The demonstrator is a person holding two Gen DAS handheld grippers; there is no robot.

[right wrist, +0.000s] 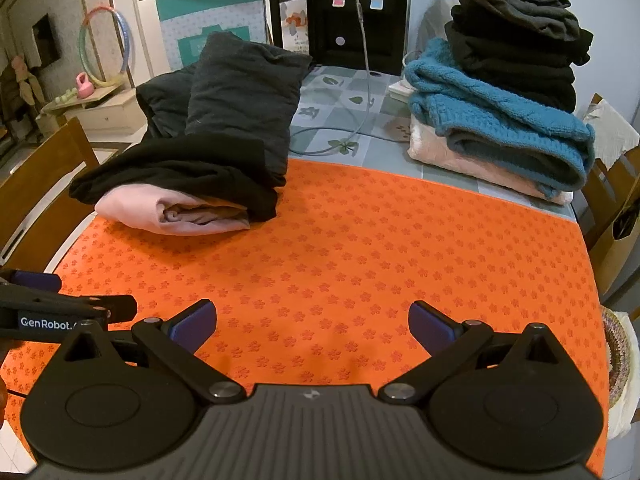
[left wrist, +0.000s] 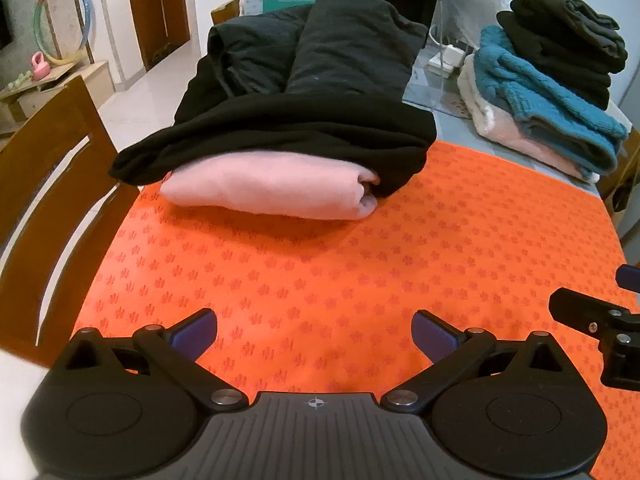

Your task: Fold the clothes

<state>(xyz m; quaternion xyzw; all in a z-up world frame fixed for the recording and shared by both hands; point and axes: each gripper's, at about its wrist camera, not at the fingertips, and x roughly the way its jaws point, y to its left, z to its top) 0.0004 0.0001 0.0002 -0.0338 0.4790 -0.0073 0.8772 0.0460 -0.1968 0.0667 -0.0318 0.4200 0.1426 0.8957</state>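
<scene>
- Both the left tongs (left wrist: 314, 330) and the right tongs (right wrist: 312, 322) stood released, holding nothing, low in their frames over the orange floral mat (left wrist: 360, 264) on the worktop.
- The clothes lay in two groups: a left pile (right wrist: 192, 160) at mid-left, a neat stack (right wrist: 508, 120) at upper right.
- In the left pile, limp black fabric (left wrist: 280, 136) draped over a soft pink folded garment (left wrist: 272, 192); tugging one could likely drag the other apart.
- The chunky teal knit (right wrist: 500, 120) under dark folds looked top-heavy and might slump if bumped.

A wooden chair (left wrist: 44, 184) stands left of the orange mat (left wrist: 360, 272); a hula hoop (right wrist: 105, 46) leans against the wall.
</scene>
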